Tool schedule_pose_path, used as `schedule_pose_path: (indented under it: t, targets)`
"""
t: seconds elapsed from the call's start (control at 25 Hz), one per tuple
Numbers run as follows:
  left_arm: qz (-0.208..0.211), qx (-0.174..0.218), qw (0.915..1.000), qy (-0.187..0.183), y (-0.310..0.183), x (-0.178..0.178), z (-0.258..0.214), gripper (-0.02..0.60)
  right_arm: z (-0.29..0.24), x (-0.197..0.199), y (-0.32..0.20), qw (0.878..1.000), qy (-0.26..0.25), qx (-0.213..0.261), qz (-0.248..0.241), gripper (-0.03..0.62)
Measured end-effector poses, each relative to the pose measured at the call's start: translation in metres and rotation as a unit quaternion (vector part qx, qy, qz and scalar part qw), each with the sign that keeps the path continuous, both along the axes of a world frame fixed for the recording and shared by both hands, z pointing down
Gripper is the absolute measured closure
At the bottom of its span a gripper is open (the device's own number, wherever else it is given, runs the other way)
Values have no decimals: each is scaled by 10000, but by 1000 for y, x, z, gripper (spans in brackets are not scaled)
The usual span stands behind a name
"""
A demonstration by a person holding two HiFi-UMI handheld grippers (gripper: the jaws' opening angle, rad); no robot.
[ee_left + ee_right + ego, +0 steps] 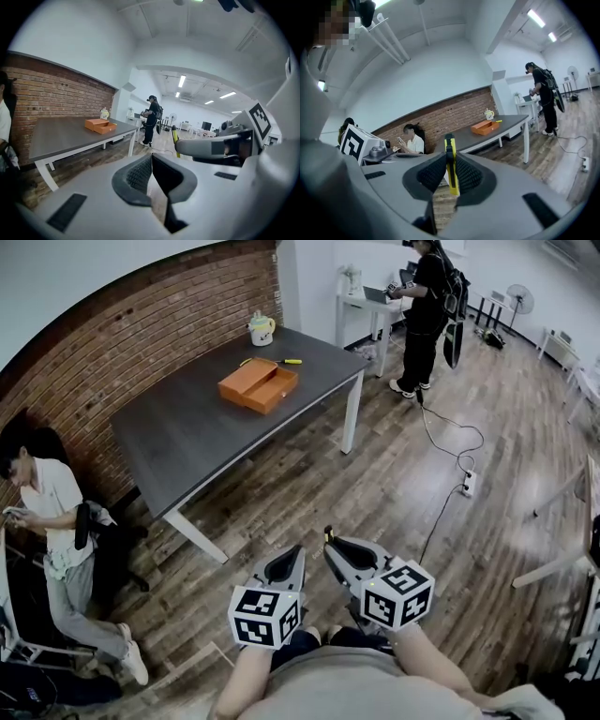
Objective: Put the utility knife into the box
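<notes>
My right gripper [337,554] is shut on a yellow utility knife [450,165], which stands upright between the pads, its tip poking above the jaws [328,536]. The left gripper [285,563] hangs beside it, jaws closed together with nothing between them [151,161]. Both are held low over the wooden floor, well short of the dark table [187,442]. An open orange box [258,385] lies at the table's far end, also seen in the right gripper view [484,127] and the left gripper view [99,125]. From the left gripper view the knife [176,139] shows in the other gripper.
A small yellow tool [289,361] and a pale teapot [262,329] sit behind the box. A person [52,512] sits left of the table by the brick wall. Another person [427,310] stands at a white desk. A cable and power strip [468,485] lie on the floor.
</notes>
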State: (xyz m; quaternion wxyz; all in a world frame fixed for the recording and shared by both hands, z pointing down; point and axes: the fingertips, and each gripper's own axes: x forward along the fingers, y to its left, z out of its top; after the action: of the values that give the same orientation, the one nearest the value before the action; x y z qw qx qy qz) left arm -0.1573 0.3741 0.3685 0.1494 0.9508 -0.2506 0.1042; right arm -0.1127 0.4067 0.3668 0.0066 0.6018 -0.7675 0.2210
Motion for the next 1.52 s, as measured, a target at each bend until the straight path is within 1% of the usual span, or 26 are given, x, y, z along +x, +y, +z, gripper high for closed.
schedule_pose_path:
  t: [0.24, 0.32, 0.4, 0.6, 0.88, 1.12, 1.52]
  targets:
    - [73, 24, 9995, 293, -5, -7, -6, 561, -4, -9, -4, 9997, -209, 142, -39, 522]
    - [74, 30, 9995, 317, -7, -10, -7, 560, -5, -12, -5, 9988, -398, 271, -37, 522]
    - [103, -2, 9995, 287, -8, -14, -3, 561, -5, -14, -5, 9981, -539, 290, -8, 522]
    - [117, -172, 9995, 253, -8, -28, 8, 560, 6, -19, -4, 9989, -440, 98, 118, 522]
    - [-17, -301, 9989, 353, -26, -35, 13, 560, 9, -13, -20, 9979, -571, 163, 252, 522]
    - [-169, -314, 9988, 327, -58, -27, 18, 560, 15, 2, -54, 9973, -686, 192, 204, 522]
    - [-409, -134, 9989, 206, -154, 16, 8, 561, 5, 66, -154, 9961, -830, 255, 138, 522]
